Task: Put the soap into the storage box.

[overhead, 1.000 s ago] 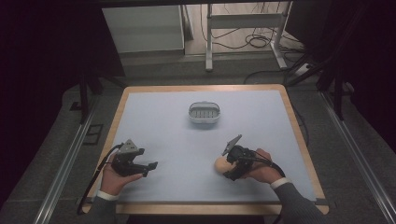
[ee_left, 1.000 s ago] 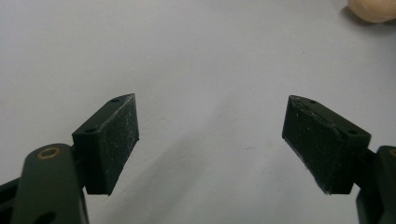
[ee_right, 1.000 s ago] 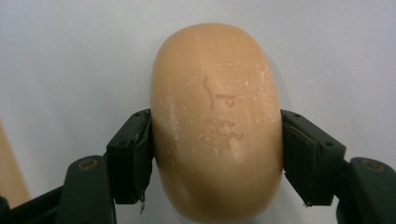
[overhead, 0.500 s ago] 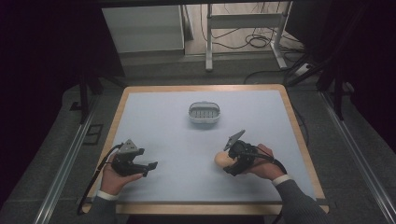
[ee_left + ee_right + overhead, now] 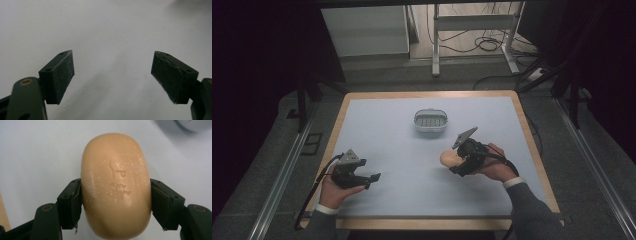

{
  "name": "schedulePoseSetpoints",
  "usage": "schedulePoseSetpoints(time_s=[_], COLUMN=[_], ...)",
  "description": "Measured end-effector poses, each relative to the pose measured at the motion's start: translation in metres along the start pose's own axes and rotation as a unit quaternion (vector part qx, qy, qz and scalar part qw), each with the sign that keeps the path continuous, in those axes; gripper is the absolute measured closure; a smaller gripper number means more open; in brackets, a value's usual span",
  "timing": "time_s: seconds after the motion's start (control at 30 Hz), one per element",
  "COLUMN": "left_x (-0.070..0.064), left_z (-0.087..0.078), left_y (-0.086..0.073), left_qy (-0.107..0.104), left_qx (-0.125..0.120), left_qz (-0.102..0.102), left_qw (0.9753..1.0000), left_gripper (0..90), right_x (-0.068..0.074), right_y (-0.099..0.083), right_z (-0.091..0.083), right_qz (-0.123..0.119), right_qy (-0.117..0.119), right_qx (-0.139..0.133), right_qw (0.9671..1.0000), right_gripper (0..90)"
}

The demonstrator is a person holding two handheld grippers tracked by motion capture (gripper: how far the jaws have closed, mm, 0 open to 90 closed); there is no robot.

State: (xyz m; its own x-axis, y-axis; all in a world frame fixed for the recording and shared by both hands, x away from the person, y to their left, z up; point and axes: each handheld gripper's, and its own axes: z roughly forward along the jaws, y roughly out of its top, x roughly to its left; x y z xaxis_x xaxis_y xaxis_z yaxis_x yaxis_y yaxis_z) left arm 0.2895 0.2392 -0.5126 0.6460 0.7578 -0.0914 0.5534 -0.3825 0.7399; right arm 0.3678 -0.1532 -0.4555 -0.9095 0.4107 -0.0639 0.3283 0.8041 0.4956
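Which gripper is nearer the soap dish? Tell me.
Right. The right gripper, shut on the soap bar, sits just in front of the soap dish, slightly rightward. The left gripper rests open, farther away near the table's front left.

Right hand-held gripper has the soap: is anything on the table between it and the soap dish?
Nothing visible. The right hand-held gripper is shut on the soap bar, and bare table lies between it and the soap dish. The left hand-held gripper sits well off to the side.
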Motion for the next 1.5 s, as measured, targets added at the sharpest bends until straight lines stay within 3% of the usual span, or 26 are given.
schedulePoseSetpoints(time_s=[0.2,0.4,0.5,1.5], left_x=[0.001,0.001,0.001,0.003], left_z=[0.0,0.0,0.001,0.001], left_y=[-0.001,-0.001,-0.001,-0.001], left_qy=[0.0,0.002,0.001,0.0], left_qx=[0.001,0.001,0.002,0.002], left_qz=[-0.001,-0.001,-0.002,-0.004], left_qw=[1.0,1.0,1.0,1.0], left_gripper=[19.1,19.1,19.1,19.1], right_x=[-0.008,-0.017,-0.021,-0.051], right_y=[0.009,0.015,0.017,0.035], right_z=[-0.001,-0.001,0.0,0.0], right_qz=[-0.014,-0.01,-0.02,-0.018], right_qy=[0.005,0.018,0.014,-0.002], right_qx=[-0.009,-0.028,-0.023,-0.047], right_qw=[0.9999,0.9994,0.9994,0.9987], right_gripper=[31.6,31.6,31.6,31.6])
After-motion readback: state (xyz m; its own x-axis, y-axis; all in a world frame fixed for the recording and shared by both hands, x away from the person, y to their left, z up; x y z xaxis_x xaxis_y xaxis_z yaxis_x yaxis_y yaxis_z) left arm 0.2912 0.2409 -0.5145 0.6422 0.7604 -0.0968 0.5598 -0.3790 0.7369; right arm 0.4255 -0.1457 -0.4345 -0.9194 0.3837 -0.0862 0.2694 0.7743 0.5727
